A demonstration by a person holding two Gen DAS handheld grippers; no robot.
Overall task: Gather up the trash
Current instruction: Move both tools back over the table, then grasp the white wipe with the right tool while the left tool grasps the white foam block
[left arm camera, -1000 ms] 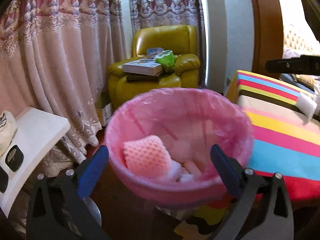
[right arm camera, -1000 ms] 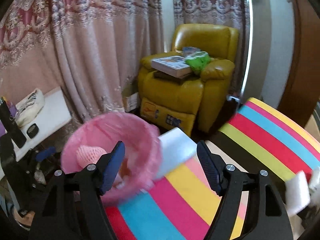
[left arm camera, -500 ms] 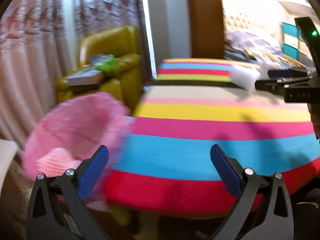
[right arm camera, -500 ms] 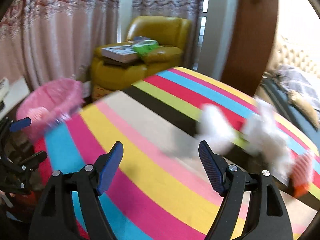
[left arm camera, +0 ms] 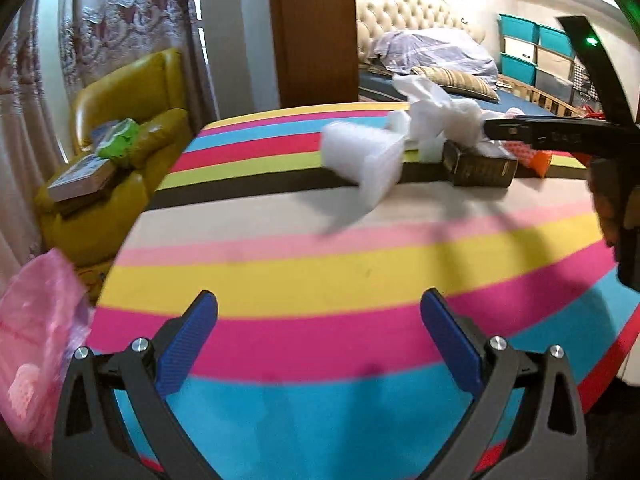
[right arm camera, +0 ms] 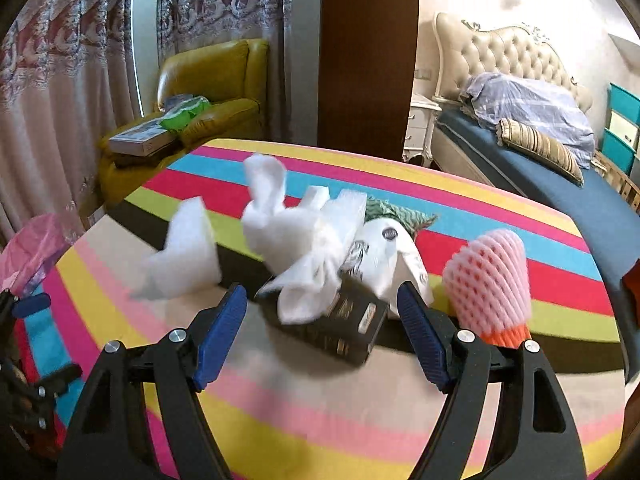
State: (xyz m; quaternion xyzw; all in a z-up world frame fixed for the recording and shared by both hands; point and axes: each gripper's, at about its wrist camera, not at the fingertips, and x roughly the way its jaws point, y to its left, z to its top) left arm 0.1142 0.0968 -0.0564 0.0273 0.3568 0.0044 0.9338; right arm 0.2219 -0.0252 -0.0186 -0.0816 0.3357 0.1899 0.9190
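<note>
The right hand-held gripper [right arm camera: 320,324] hangs over the striped table [right arm camera: 304,412] with its jaws spread wide and nothing clasped; a dark box [right arm camera: 346,330] lies on the table between and just beyond the blue pads. Crumpled white tissue [right arm camera: 308,248] lies partly over the box, and a white bag [right arm camera: 384,256] sits behind it. A white foam piece [right arm camera: 186,256] sits to the left, apart from the pile, and a pink foam net [right arm camera: 490,284] stands to the right. The left hand-held gripper [left arm camera: 320,340] is likewise released and empty, over bare table well short of the trash. A pink-lined bin [left arm camera: 36,340] shows at the table's left edge. Behind it stands a yellow armchair [left arm camera: 120,128], and a bed [right arm camera: 532,148] lies beyond the table.
</note>
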